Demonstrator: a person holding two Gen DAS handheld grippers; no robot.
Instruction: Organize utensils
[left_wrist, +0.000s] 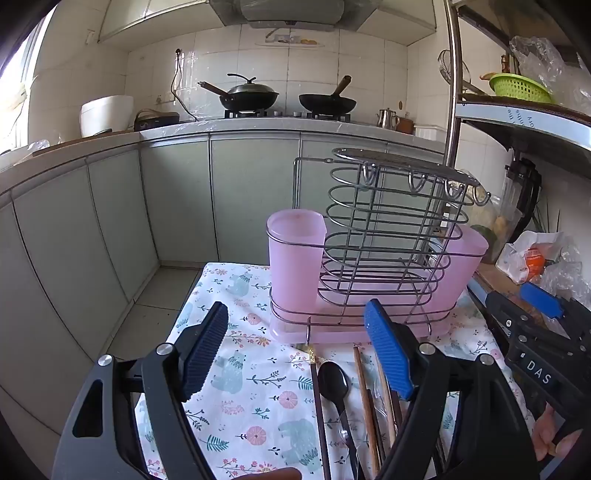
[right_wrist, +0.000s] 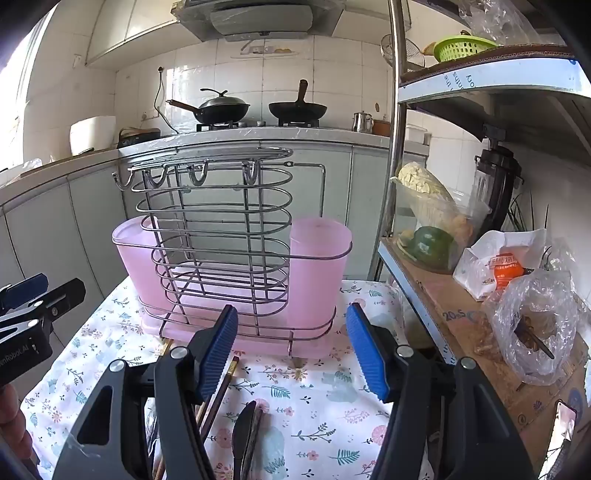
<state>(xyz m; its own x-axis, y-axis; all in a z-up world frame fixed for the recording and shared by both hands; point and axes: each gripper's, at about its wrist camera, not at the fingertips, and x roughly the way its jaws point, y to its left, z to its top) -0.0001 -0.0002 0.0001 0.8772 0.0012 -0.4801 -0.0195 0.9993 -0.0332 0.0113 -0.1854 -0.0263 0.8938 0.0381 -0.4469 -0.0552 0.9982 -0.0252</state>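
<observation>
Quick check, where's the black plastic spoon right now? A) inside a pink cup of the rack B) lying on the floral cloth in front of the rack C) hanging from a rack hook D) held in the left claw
B: the black spoon lies flat on the floral cloth among the chopsticks, in front of the wire rack; the left claw is open and empty.

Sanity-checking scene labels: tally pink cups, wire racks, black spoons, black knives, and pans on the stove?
pink cups: 2
wire rack: 1
black spoon: 1
black knife: 1
pans on stove: 2
Total: 7
</observation>
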